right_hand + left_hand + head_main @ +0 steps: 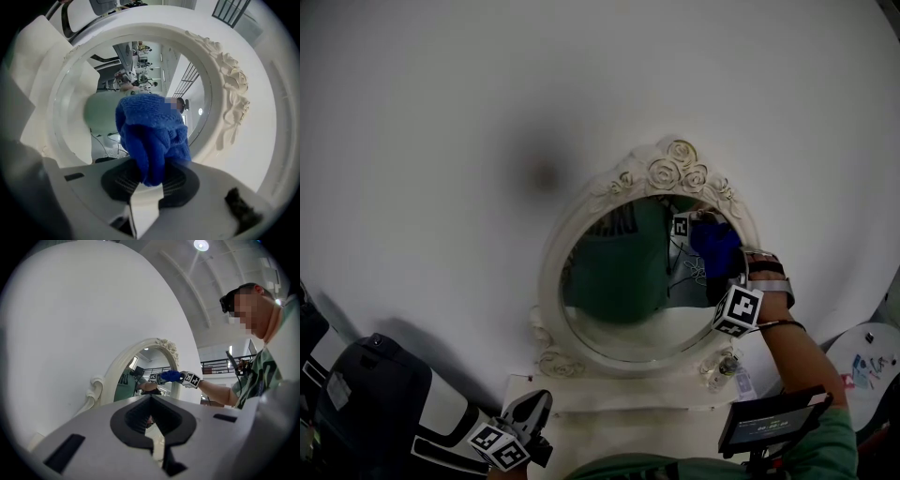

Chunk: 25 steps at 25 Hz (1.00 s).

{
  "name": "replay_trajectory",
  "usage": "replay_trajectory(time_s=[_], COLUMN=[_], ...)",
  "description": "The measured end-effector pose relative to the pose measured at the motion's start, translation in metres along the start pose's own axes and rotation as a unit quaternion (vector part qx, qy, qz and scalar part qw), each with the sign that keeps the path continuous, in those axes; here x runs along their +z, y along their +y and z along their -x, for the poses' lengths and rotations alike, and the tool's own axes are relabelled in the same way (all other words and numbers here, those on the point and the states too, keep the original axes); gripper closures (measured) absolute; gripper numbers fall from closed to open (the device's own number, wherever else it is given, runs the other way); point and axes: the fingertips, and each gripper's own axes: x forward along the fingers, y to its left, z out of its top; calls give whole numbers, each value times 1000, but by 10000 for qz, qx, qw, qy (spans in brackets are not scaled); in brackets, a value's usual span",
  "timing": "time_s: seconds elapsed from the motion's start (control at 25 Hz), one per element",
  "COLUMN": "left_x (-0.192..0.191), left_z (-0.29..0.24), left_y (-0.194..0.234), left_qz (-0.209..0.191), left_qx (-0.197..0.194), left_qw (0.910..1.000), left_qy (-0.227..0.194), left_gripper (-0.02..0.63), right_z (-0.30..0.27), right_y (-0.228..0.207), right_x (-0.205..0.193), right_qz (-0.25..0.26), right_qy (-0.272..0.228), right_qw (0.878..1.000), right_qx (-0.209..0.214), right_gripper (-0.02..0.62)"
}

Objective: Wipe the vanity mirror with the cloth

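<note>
An oval vanity mirror in an ornate white frame [551, 281] stands on a white shelf against a white wall. My right gripper [727, 274] is shut on a blue knitted cloth [715, 246], which it holds to the right side of the glass. In the right gripper view the cloth [150, 136] bulges out of the jaws of that gripper [149, 180], in front of the glass and the rose-carved frame [220, 79]. My left gripper [534, 408] is low at the shelf's front left, shut and holding nothing. From the left gripper [151, 425] I see the mirror [140, 371] and the cloth [169, 376] side-on.
A small bottle [727, 367] stands on the shelf [619, 394] at the mirror's right foot. A dark screen device [773, 419] sits near my right arm. A black and white object [375, 394] lies at the lower left, and a round white item [867, 361] at the far right.
</note>
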Motion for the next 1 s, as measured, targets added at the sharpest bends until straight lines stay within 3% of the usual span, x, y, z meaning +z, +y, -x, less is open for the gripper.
replay_trajectory(time_s=[0.12, 0.36, 0.52, 0.76, 1.0], left_x=[3, 5, 6, 8, 6], left_z=[10, 27, 41, 67, 75], left_y=[6, 10, 14, 26, 31], left_qz=[-16, 15, 20, 55, 93], left_qx=[104, 261, 393, 726, 814], left_qw=[9999, 9995, 9989, 9968, 9960], left_qy=[-24, -156, -237, -336, -365], left_gripper=[597, 597, 597, 597, 597], right_z=[14, 49, 52, 60, 62], right_y=[-3, 7, 14, 19, 25], right_x=[37, 193, 266, 322, 335], right_qz=[-121, 156, 311, 153, 102], right_qy=[-452, -1852, -2194, -2560, -2888], right_qw=[9989, 9826, 9751, 9663, 9572], right_qx=[1, 42, 80, 227, 135], right_gripper=[497, 497, 497, 479, 437])
